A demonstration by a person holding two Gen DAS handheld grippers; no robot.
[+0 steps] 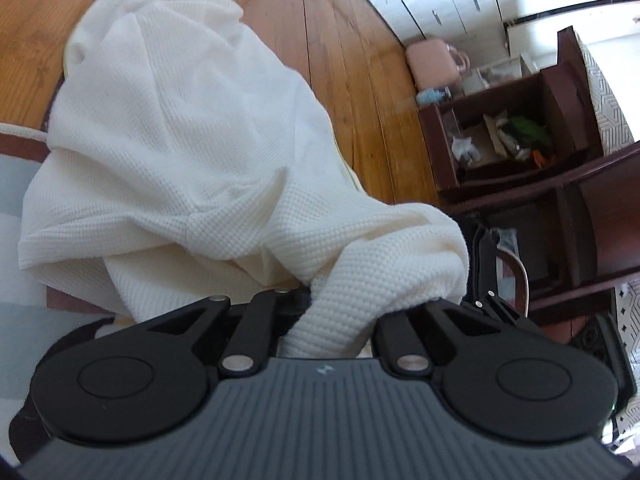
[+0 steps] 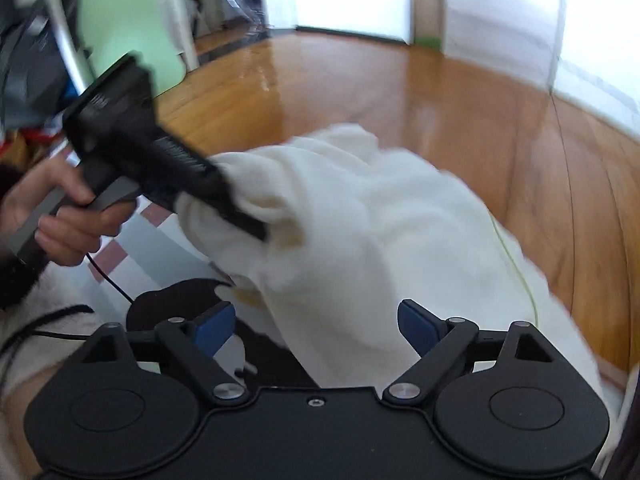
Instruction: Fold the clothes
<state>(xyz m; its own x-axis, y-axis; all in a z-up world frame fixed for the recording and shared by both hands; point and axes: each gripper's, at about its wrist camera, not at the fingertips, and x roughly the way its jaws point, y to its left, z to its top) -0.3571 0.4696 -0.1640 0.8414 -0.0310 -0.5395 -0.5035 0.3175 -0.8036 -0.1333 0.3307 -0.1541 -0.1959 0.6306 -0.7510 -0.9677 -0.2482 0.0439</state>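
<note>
White cloth (image 1: pixel 168 140) is pinched tight in left gripper (image 2: pixel 240 216); right gripper (image 2: pixel 316 328) (blue pads) gapes wide under it.

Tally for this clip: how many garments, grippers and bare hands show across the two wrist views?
White garment: 1
Grippers: 2, the left gripper shut on the white garment, the right gripper open
Bare hands: 1, the left hand
Total: 4
</note>
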